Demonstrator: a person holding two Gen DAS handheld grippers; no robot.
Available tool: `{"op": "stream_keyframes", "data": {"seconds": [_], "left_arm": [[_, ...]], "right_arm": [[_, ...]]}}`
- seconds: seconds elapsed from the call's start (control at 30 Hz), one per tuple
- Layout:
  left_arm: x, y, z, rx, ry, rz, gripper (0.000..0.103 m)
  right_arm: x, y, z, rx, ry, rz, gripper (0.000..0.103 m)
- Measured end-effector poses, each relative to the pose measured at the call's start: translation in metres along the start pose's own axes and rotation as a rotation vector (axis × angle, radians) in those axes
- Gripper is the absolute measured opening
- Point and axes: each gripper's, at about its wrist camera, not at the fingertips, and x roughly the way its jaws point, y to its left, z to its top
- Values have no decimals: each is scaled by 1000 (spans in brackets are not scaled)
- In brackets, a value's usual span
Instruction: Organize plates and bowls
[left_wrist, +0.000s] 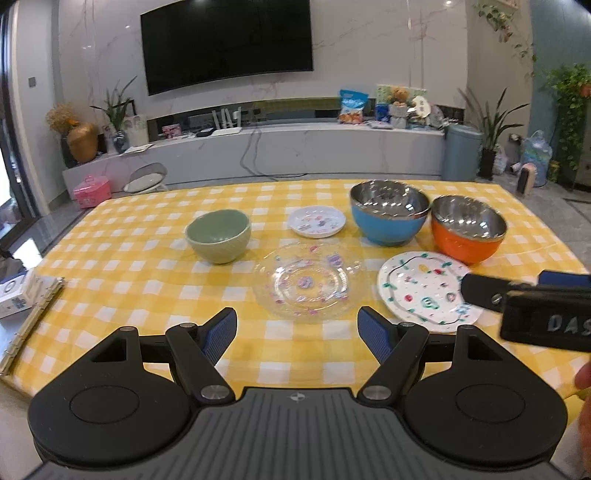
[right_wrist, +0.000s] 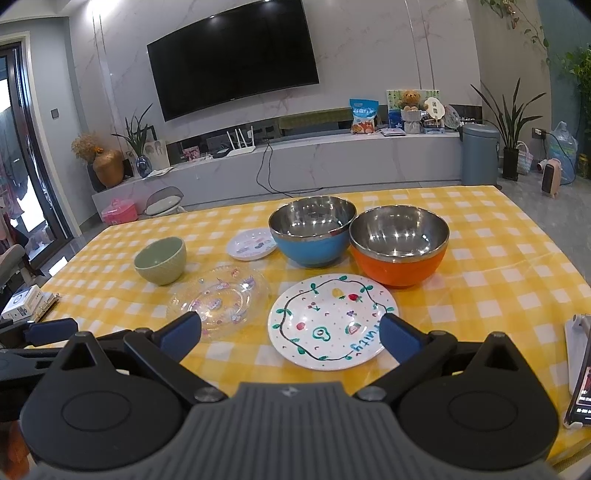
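Note:
On the yellow checked tablecloth (left_wrist: 129, 258) stand a green bowl (left_wrist: 218, 235), a blue steel bowl (left_wrist: 388, 212) and an orange steel bowl (left_wrist: 467, 229). A small white plate (left_wrist: 317, 221), a clear glass plate (left_wrist: 308, 282) and a white painted plate (left_wrist: 424, 291) lie flat. My left gripper (left_wrist: 297, 332) is open and empty, just in front of the glass plate. My right gripper (right_wrist: 290, 334) is open and empty, hovering at the near edge of the painted plate (right_wrist: 330, 321). The right view also shows the green bowl (right_wrist: 160, 260), blue bowl (right_wrist: 312, 229) and orange bowl (right_wrist: 399, 245).
A ring binder (left_wrist: 29, 325) and a small white box (left_wrist: 14, 295) lie at the table's left edge. A phone on a white stand (right_wrist: 580, 369) sits at the right edge. A TV console and plants stand beyond the table.

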Motion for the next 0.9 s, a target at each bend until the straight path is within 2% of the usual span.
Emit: {"op": "stream_keyframes", "data": {"seconds": [0.33,0.57,0.67,0.83,0.9], "left_arm": [[15,5,30,-9,-6,-57,84],[41,30,59,-64,36,-105,80],[53,38,70,-54,58,-104,73],[79,52,78,-52,109,-122,66],[89,56,78,-48,132,-126,58]], "right_arm": [[20,-6,16,49,68,15,100],[49,2,32,45,95,61,100],[66,7,36,41,91,65,100],[93,22,43,-8,95,83,100],[104,28,46,-26,102,79,91]]}}
